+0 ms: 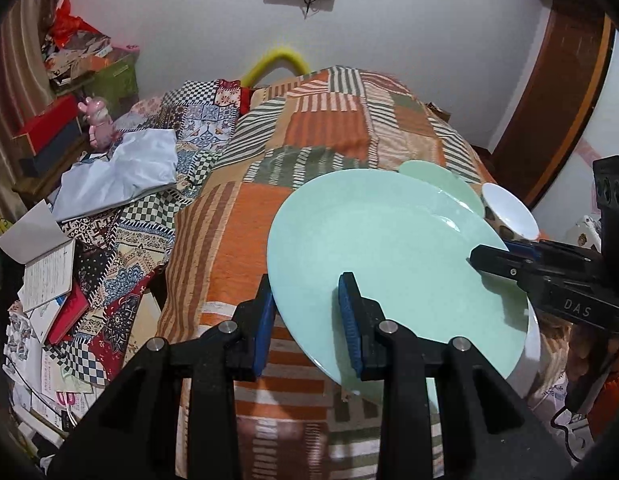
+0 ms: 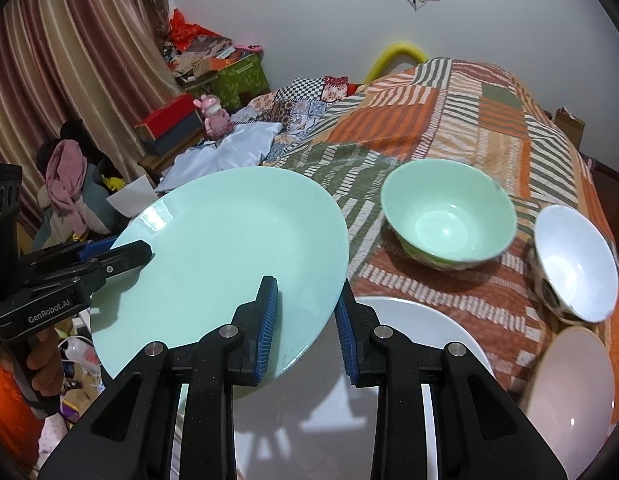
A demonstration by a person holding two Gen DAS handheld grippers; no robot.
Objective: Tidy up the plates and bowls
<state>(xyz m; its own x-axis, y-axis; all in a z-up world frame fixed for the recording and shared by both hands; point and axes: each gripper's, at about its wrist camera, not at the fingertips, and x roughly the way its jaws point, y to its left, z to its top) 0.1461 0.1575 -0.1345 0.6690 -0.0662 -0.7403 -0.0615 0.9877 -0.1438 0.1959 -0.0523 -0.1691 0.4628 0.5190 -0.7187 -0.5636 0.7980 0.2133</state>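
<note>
A large mint-green plate (image 1: 389, 248) hangs tilted above the patchwork bedspread, held at two opposite rims. My left gripper (image 1: 307, 286) is shut on its near left rim, one blue pad on top and one beneath. My right gripper (image 2: 307, 286) is shut on the plate (image 2: 229, 248) at its right rim; it also shows in the left wrist view as a black gripper (image 1: 497, 262) on the plate's far side. Below the held plate lies a white plate (image 2: 421, 320). A green bowl (image 2: 449, 220), a white patterned bowl (image 2: 577, 264) and a pale pinkish bowl (image 2: 569, 400) sit on the bed.
The striped orange and green bedspread (image 1: 329, 120) covers the bed. Books and papers (image 1: 49, 280) and a white cloth (image 1: 121, 168) lie on the left. Boxes and a pink toy (image 2: 215, 118) stand by the curtain. A person's hand (image 2: 45, 360) holds the left gripper's handle.
</note>
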